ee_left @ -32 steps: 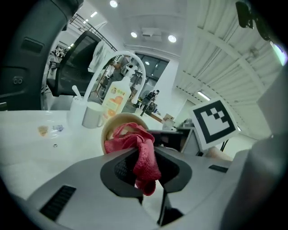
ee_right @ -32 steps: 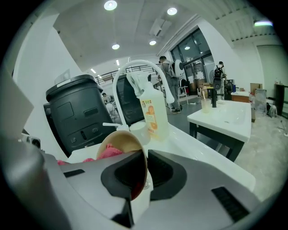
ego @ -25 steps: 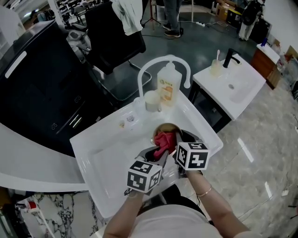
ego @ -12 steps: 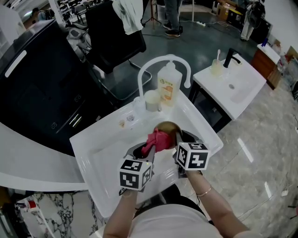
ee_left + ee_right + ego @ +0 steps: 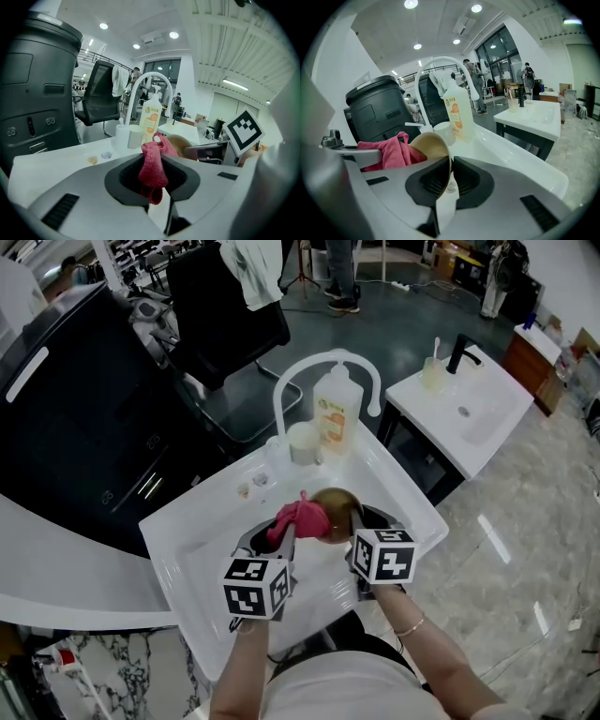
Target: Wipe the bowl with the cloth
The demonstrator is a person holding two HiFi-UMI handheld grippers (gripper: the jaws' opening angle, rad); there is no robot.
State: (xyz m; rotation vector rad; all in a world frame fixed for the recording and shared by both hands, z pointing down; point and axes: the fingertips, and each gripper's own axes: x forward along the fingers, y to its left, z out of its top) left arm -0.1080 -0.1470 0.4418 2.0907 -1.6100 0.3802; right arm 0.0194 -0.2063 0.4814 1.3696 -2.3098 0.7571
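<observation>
1. The right gripper (image 5: 449, 182) is clamped on the rim of the tilted bowl (image 5: 337, 503), above the right half of the sink (image 5: 192, 521).
2. The left gripper (image 5: 158, 185) is clamped on the pink cloth (image 5: 298, 518), which touches the bowl's left side.

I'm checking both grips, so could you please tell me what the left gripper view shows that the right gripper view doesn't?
Only the left gripper view: the left gripper pinching the red cloth between its jaws. Only the right gripper view: the right gripper clamped on the rim of the bowl. Both: the red cloth, the bowl, the white faucet and the orange-labelled bottle.
</observation>
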